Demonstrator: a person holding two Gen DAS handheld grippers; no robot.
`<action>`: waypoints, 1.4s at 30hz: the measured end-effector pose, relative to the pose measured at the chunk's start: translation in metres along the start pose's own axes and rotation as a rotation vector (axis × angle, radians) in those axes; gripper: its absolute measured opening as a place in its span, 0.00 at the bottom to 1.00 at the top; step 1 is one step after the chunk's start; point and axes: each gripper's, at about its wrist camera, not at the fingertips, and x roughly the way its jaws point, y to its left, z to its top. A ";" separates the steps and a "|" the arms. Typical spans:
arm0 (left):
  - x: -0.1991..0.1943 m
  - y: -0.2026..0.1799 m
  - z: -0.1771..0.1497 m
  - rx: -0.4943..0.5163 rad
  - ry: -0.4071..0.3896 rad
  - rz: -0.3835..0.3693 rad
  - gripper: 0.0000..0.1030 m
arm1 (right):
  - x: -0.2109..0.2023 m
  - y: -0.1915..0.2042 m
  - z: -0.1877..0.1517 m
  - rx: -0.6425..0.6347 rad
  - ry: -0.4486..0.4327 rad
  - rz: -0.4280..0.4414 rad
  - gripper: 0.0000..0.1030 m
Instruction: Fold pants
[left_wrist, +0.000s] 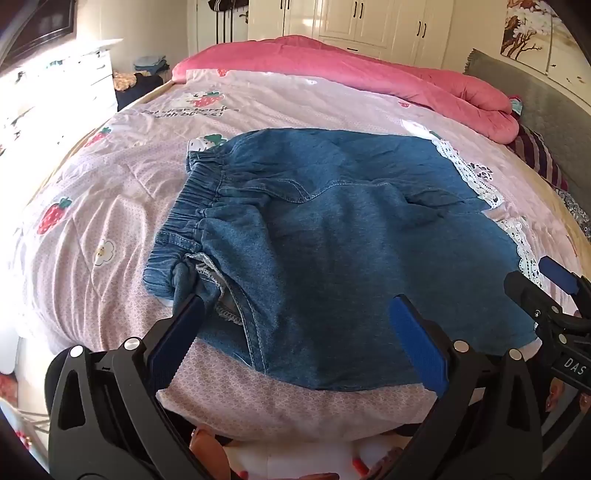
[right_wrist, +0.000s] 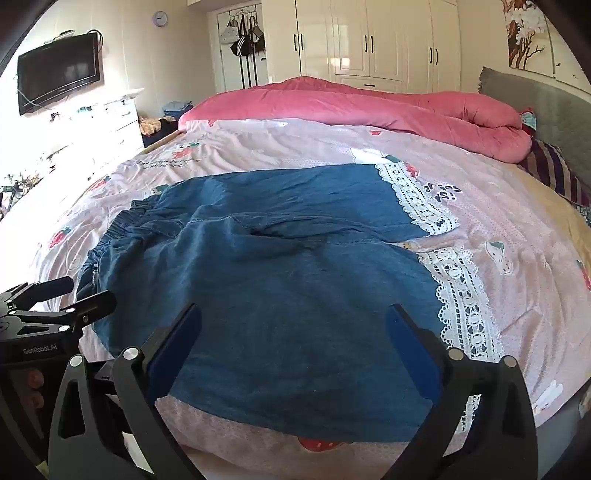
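Lying spread on the pink printed bedsheet (left_wrist: 92, 206), the soft blue denim lace-hemmed pants (left_wrist: 332, 236) would drape limply; the elastic waistband (left_wrist: 184, 218) is judged the firmest hold. Both the left gripper (left_wrist: 295, 328) and right gripper (right_wrist: 295, 332) are spread wide, nothing held.

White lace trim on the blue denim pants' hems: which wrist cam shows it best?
Right wrist. The white lace trim on both hems of the blue denim pants shows broad and unobstructed. Left wrist shows it thin and squeezed near the frame edge.
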 end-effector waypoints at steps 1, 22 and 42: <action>0.000 0.000 0.000 0.000 0.004 -0.006 0.92 | 0.000 0.000 0.000 -0.001 -0.001 0.000 0.96; -0.004 -0.003 0.000 0.016 -0.019 -0.005 0.92 | -0.001 0.000 -0.001 -0.006 0.006 -0.015 0.96; -0.006 -0.005 0.001 0.029 -0.030 0.004 0.92 | 0.002 0.001 -0.004 -0.007 0.013 -0.021 0.96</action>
